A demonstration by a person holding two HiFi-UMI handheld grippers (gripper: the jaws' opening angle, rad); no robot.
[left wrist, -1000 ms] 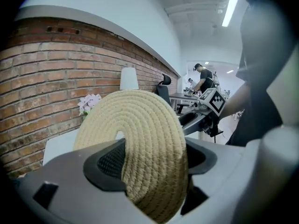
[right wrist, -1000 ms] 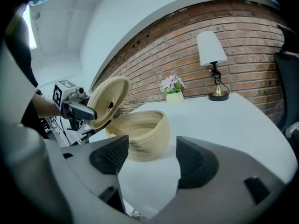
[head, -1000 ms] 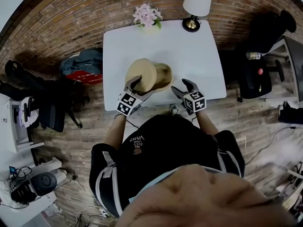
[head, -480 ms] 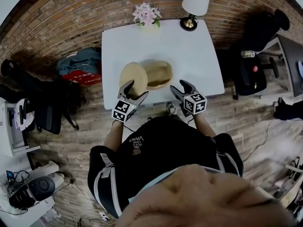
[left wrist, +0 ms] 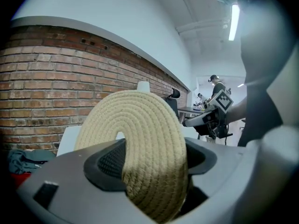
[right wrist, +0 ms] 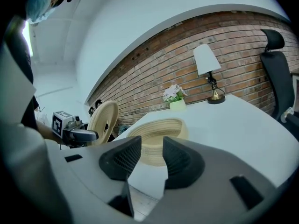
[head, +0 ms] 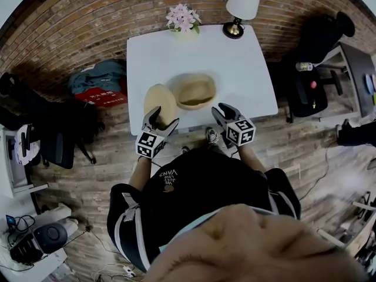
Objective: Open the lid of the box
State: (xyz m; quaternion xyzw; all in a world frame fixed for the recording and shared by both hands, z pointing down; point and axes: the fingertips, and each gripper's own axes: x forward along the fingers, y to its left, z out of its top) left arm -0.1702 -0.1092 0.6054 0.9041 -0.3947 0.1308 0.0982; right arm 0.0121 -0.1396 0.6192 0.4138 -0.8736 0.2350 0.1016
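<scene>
Gripping the lid, left tongs pulled it off the box.

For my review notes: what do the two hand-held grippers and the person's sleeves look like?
The left hand-held gripper and right hand-held gripper each have a grey body, black textured pads and a cube of black-and-white square markers. The person wears a black short-sleeved top.

Lid, box: coiled woven rope, rough, matt.

Table right of the box lies bare; lamp, flowers (far edge) apparently bound it.
</scene>
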